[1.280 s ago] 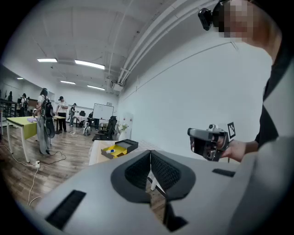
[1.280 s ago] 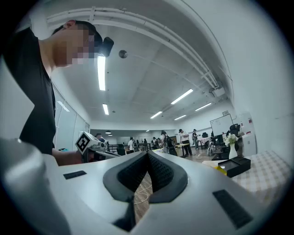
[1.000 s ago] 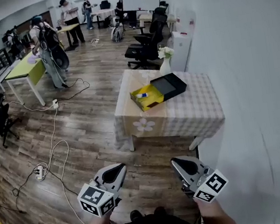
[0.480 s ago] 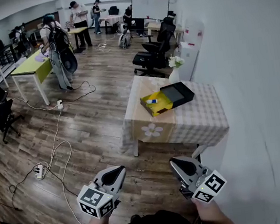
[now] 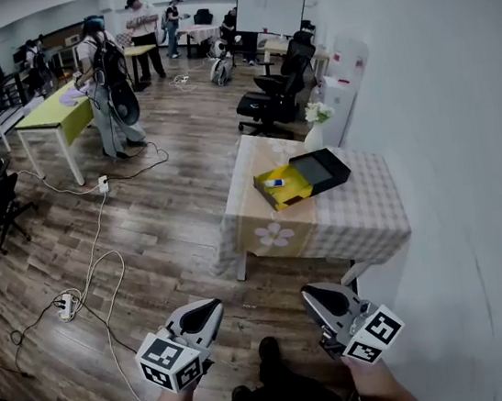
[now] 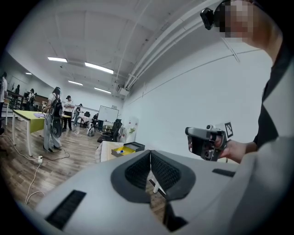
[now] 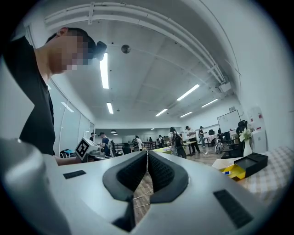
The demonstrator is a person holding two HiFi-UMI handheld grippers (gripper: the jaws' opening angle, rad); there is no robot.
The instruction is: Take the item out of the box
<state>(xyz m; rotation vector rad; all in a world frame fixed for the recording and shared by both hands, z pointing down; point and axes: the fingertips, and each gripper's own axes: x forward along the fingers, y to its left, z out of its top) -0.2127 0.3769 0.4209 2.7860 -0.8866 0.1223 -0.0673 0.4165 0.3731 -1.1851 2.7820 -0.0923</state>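
Note:
A yellow open box (image 5: pixel 284 187) with a black lid (image 5: pixel 320 169) beside it lies on a small table (image 5: pixel 363 202) with a checked cloth, a few steps ahead. A small blue and white item (image 5: pixel 274 182) rests inside the box. The box also shows small in the left gripper view (image 6: pixel 124 150) and at the right of the right gripper view (image 7: pixel 235 171). My left gripper (image 5: pixel 209 309) and right gripper (image 5: pixel 312 295) hang low near my body, far from the table. Both are shut with nothing between the jaws (image 6: pixel 150 153) (image 7: pixel 147 153).
A white vase with flowers (image 5: pixel 316 123) stands at the table's far edge by the wall. Black office chairs (image 5: pixel 276 99) stand behind it. Cables and a power strip (image 5: pixel 66 307) lie on the wooden floor at left. People stand near a green table (image 5: pixel 54 121).
The view has come a little nearer to the table and steadied. Both grippers stay shut and low, in nearly the same place in the picture.

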